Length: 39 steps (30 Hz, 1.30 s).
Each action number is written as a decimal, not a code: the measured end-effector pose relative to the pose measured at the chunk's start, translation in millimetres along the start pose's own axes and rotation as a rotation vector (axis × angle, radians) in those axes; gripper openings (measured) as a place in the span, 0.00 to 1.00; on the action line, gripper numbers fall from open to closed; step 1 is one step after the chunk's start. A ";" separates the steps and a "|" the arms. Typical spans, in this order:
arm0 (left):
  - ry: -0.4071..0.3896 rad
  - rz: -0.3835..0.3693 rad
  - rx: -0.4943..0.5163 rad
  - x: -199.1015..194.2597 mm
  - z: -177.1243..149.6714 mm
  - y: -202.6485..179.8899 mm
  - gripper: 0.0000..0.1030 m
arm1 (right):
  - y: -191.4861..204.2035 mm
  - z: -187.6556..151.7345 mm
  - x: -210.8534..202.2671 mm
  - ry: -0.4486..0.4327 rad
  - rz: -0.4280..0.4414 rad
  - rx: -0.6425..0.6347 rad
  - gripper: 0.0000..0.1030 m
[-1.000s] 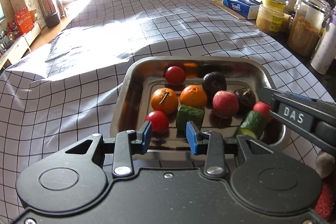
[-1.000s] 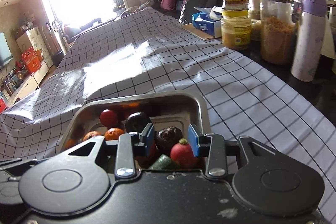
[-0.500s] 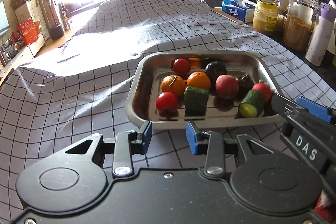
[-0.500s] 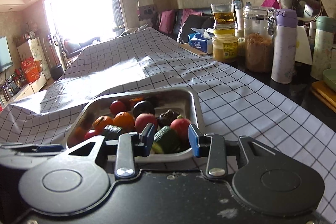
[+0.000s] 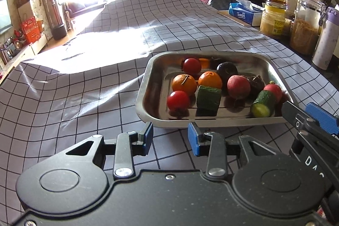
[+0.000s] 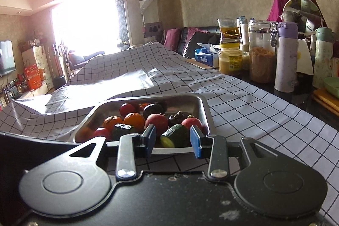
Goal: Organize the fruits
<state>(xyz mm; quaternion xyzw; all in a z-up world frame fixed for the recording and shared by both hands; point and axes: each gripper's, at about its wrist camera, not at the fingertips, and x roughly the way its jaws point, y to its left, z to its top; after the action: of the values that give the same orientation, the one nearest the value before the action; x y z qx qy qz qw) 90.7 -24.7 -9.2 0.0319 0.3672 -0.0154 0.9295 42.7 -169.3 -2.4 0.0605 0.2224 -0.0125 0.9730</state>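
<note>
A steel tray [image 5: 146, 79] [image 6: 206, 111] sits on the checked cloth. It holds two tomatoes [image 5: 178, 100], two oranges [image 5: 184, 83], two cucumber pieces [image 5: 208, 97] [image 6: 174, 138], a pink-red fruit [image 5: 238, 86], a small red one [image 5: 274, 91] and two dark fruits [image 5: 227, 70]. My left gripper [image 5: 170, 137] hovers just short of the tray's near rim, its jaws a narrow gap apart with nothing between them. My right gripper [image 6: 172, 139] hangs before the near right corner, equally narrow and empty. Its fingers [image 5: 317, 115] show at the right edge of the left wrist view.
Along the table's right side stand jars [image 6: 261, 52], a honey jar [image 6: 229, 60], a tissue box [image 6: 205, 55], two flasks [image 6: 286, 56] and a round mirror [image 6: 302, 14]. The checked cloth [image 5: 84, 88] stretches left and far. A sofa with cushions is behind.
Both grippers have pulled back from over the tray to just outside its near rim. The right gripper no longer straddles the cucumber piece and red fruit. The tray looks smaller and farther.
</note>
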 end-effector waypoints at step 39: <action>0.031 -0.017 0.019 -3.3 -4.0 -5.2 0.45 | 0.7 -9.8 9.7 0.078 0.015 -0.023 0.37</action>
<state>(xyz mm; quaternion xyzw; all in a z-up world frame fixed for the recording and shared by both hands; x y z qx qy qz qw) 85.3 -29.6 -10.1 0.0381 0.3818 -0.0262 0.9231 47.3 -167.4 -15.3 0.0515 0.2597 -0.0005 0.9643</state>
